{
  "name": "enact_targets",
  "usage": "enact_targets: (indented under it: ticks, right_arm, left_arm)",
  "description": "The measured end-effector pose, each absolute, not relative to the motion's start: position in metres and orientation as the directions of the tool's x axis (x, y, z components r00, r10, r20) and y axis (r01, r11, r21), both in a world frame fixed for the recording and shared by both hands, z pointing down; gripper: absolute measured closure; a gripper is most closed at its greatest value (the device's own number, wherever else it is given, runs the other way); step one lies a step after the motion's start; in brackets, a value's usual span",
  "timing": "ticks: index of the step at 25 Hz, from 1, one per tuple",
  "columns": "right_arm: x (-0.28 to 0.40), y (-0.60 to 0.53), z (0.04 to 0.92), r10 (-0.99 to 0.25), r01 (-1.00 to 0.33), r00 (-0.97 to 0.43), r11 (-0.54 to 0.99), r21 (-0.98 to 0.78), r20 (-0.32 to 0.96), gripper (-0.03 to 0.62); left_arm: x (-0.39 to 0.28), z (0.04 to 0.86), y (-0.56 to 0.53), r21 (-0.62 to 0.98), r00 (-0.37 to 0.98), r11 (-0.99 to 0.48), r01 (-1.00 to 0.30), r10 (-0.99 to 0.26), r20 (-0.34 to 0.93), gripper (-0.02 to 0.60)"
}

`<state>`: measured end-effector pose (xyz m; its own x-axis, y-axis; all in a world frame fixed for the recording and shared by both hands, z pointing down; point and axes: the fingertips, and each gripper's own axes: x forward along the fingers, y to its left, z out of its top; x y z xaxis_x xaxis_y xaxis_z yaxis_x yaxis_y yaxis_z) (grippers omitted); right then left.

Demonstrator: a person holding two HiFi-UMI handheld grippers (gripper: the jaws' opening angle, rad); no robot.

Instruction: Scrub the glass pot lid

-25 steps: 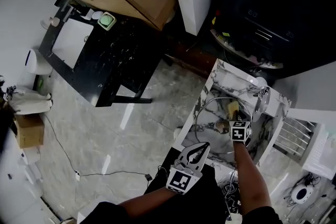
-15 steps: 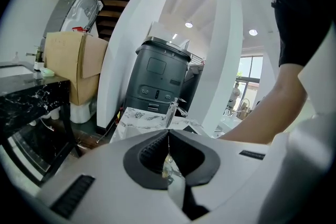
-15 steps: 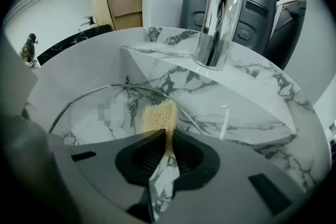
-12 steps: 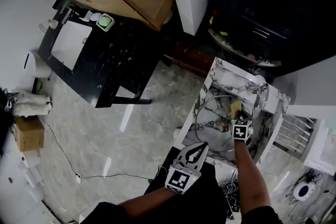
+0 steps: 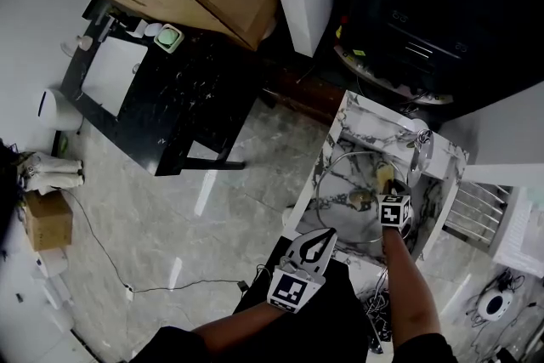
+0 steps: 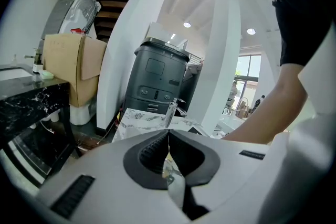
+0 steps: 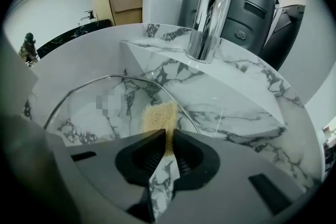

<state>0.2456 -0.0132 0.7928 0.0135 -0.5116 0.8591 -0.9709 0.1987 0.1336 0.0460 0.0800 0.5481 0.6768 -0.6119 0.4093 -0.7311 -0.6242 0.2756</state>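
While our left hand waits back by our body, our right gripper (image 7: 168,138) has slid a tiny bit across the round glass pot lid with the thin metal rim (image 7: 100,107), toward the side where the shiny metal tap (image 7: 209,8) stands. That small slide tells us the scrubbing is going on, and we think a good part of the glass is not rubbed yet. The lid lies flat in the white and grey marble sink (image 5: 355,116) and fills most of the bottom. The two black fingers (image 7: 139,155) of our right gripper are nearly together, with only a thin gap, and in that gap they pinch the small yellow sponge (image 7: 159,114). The sponge sticks out past the tips, and its far end rests on the glass, just inside the rim on the tap side. Our left gripper (image 5: 325,236) has stayed where it was, near the sink's close edge, and it touches nothing. Its fingers (image 6: 149,155) are closed tip to tip, and nothing is between them. So nothing holds the lid down, and we think it could slip about in the sink if we push hard. We cannot tell if the lid is wet or soapy.
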Motion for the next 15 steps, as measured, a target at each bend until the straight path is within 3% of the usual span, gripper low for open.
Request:
enact_targets:
  ticks: [15]
  right_arm:
    - [0.255, 0.011, 0.794, -0.426, -0.970, 0.036, 0.203, 0.134, 0.904, 0.539]
  left_arm:
    - [0.050, 0.541, 0.072, 0.261, 0.714, -0.674, -0.691, -0.578, 0.396, 0.566]
